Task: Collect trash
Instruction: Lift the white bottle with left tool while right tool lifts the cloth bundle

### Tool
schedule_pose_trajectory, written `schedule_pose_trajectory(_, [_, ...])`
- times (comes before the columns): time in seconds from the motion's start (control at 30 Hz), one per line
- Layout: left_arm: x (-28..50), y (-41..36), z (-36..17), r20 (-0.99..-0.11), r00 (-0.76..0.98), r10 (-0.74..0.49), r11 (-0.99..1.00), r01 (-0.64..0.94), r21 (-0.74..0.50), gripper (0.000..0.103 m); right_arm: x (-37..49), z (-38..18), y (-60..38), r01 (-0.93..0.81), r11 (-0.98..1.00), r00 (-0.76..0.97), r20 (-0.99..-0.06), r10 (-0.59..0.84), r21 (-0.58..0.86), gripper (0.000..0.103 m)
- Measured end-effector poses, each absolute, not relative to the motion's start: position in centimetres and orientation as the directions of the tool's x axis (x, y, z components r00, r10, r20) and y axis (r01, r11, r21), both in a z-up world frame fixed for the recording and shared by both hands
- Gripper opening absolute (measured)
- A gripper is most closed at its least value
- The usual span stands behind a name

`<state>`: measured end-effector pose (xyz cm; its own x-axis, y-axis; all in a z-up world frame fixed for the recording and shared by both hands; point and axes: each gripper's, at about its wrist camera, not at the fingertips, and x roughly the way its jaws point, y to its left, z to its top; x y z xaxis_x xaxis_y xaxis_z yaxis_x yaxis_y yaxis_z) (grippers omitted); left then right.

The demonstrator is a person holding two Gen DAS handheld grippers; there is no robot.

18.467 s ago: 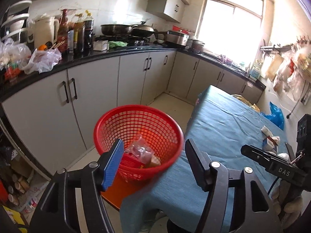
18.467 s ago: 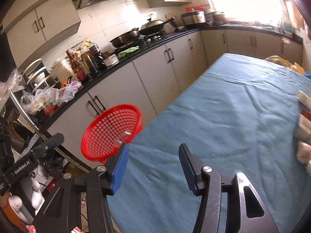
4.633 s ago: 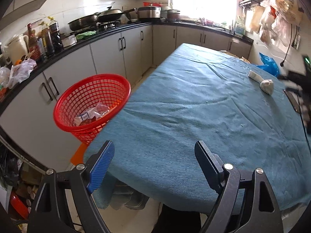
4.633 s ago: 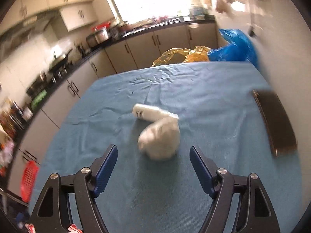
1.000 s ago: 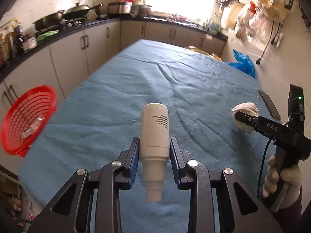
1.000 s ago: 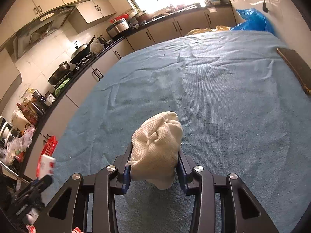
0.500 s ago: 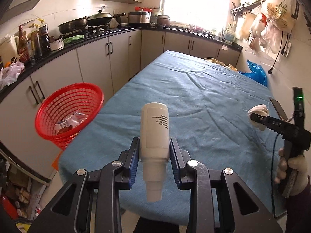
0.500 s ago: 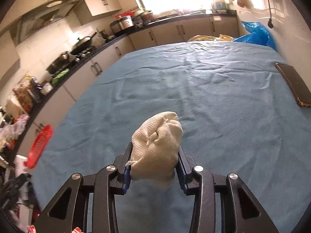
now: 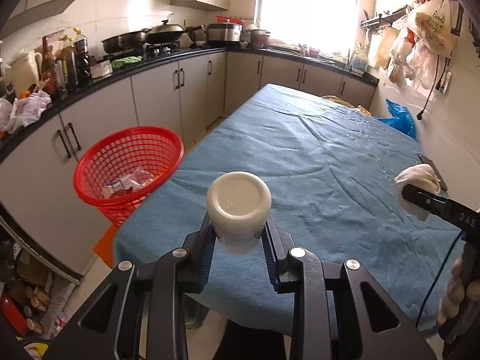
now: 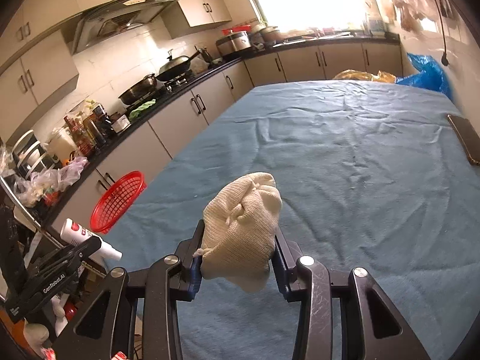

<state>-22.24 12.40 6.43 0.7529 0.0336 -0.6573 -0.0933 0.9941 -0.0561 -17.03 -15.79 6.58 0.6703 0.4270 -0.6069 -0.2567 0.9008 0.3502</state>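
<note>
Whereas half a second ago the white plastic bottle (image 9: 238, 207) stood upright between the fingers with its label showing, it now tips forward so that only its round flat base faces the left wrist camera. The left gripper (image 9: 239, 240) stays pinched on the bottle's body, held above the near edge of the blue cloth-covered table (image 9: 315, 162). From the right wrist view the bottle's narrow cap end points back toward the person. The red plastic mesh basket (image 9: 129, 162), already holding some wrappers, sits off the table's left corner and looks closer than before, so the carry to the bin seems nearly done; I judge a swing leftward and a release come next. The right gripper (image 10: 238, 258) is clamped on a crumpled cream knitted cloth wad (image 10: 243, 228), held over the table, well apart from the basket. The bottle looks smooth, rigid and light.
</note>
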Motion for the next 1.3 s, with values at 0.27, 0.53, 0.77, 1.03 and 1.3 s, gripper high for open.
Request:
schedule_pose_trajectory(0.27, [-23.4,12.7,6.9,-0.633,0.767,0.100,0.992,-0.130,0.000,0.029,-18.4,6.4,-14.1,-0.291,0.899,0.665,-0.607,0.435,0.326,0.042])
schedule_pose_trajectory(0.53, [-24.0,12.3,7.5,-0.607,0.784,0.132,0.990,-0.138,0.036,0.029,-19.4,6.6,-13.1,-0.310,0.910,0.684,-0.600,0.415,0.277,0.043])
schedule_pose_trajectory(0.77, [-24.2,11.9,7.6,-0.593,0.791,0.150,0.988,-0.140,0.064,0.029,-20.3,6.8,-12.3,-0.333,0.912,0.699,-0.587,0.409,0.239,0.043])
schedule_pose_trajectory(1.03, [-24.5,11.2,7.7,-0.585,0.798,0.144,0.989,-0.127,0.071,0.029,-20.9,6.9,-11.9,-0.355,0.907,0.701,-0.578,0.417,0.224,0.043])
schedule_pose_trajectory(1.3, [-23.2,11.2,6.8,-0.632,0.774,0.039,0.998,-0.057,-0.009,0.029,-19.6,5.5,-13.0,-0.315,0.916,0.674,-0.622,0.399,0.248,0.043])
